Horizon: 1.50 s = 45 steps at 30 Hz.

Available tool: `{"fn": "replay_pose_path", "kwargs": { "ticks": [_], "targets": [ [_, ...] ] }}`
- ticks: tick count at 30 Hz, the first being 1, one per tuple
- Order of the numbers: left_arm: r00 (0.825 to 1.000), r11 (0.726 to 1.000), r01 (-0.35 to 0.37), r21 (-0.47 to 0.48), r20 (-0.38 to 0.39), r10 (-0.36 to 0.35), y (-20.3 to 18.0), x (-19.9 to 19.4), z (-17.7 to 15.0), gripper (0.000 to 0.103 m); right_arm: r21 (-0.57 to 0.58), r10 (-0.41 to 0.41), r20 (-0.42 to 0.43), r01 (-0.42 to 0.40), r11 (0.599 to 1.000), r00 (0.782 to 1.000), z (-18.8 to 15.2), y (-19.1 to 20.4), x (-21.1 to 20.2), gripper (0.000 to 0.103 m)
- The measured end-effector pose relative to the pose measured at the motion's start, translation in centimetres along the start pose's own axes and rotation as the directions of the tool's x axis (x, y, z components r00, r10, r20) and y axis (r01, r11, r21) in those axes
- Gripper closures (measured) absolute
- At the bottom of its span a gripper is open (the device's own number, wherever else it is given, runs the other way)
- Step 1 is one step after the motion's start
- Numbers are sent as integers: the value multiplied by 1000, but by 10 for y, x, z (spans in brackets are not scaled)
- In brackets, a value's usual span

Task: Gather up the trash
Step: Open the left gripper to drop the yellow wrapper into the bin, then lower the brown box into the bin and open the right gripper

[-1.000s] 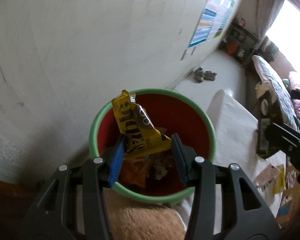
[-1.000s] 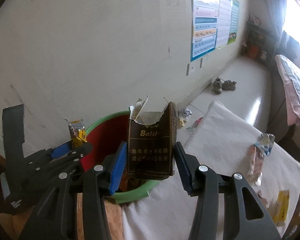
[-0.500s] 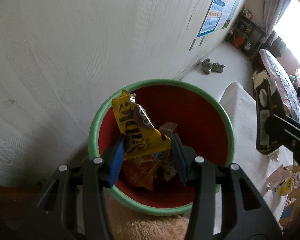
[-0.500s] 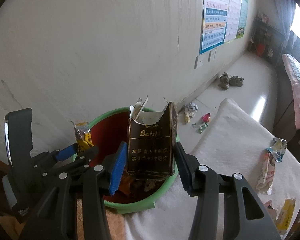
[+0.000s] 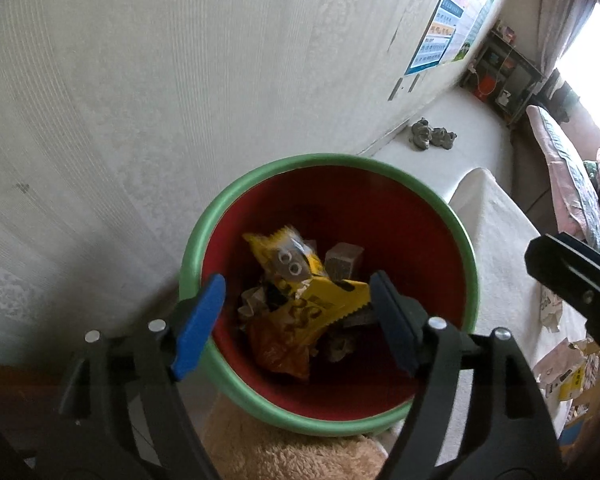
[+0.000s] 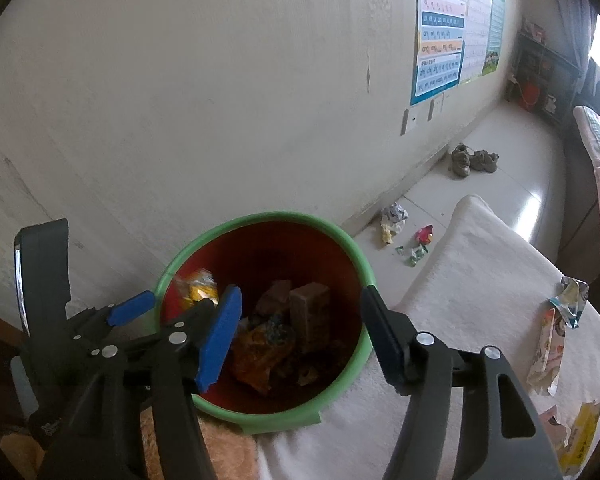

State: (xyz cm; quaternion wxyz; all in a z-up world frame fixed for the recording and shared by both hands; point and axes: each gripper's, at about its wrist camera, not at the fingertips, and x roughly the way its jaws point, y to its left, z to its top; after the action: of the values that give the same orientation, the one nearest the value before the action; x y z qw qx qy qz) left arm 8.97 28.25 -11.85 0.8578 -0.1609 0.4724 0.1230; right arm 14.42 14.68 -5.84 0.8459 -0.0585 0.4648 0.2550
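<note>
A red bin with a green rim (image 5: 384, 168) (image 6: 340, 236) stands by the wall. My left gripper (image 5: 296, 312) is open and empty above it. The yellow snack wrapper (image 5: 304, 284) lies loose on the trash inside; it shows blurred in the right wrist view (image 6: 198, 286). My right gripper (image 6: 300, 332) is open and empty over the bin. The brown carton (image 6: 310, 316) stands inside the bin among other trash, and shows in the left wrist view (image 5: 342, 260).
A white cloth-covered surface (image 6: 480, 280) to the right carries several wrappers (image 6: 548, 344) (image 5: 568, 368). Crumpled paper (image 6: 394, 216) and small wrappers (image 6: 418, 244) lie on the floor by the wall. Shoes (image 6: 472, 158) sit farther back. A tan towel (image 5: 292, 452) lies under the bin's near side.
Both grippers opened. The yellow wrapper dropped from the left gripper into the bin, and the brown carton dropped from the right gripper into the bin.
</note>
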Motion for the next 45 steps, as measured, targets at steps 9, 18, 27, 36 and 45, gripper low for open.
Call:
{"fn": "replay_pose_path", "kwargs": {
  "ticks": [9,18,27,36,45],
  "targets": [
    [1000,998,-1,64,15,0,-14,-5,-1,24,42,25,53,-27,999,998,-3,-9,-27,39],
    [999,993,-38,109,-30,41,-32,4,-2,11,138,-14,122,-3,990,992,-26,-51,-79,35],
    [995,986,-54,155,-70,66,-48,8,-7,42,321,-117,97,80,944,988,-75,-127,-119,33],
    [999,983,-26,180,-17,29,-57,-2,-11,14,432,-163,71,117,894,984,-122,-165,-142,33],
    [998,997,70,12,-5,-70,-37,-5,-8,14,409,-145,58,109,906,988,-128,-150,-134,33]
  ]
}}
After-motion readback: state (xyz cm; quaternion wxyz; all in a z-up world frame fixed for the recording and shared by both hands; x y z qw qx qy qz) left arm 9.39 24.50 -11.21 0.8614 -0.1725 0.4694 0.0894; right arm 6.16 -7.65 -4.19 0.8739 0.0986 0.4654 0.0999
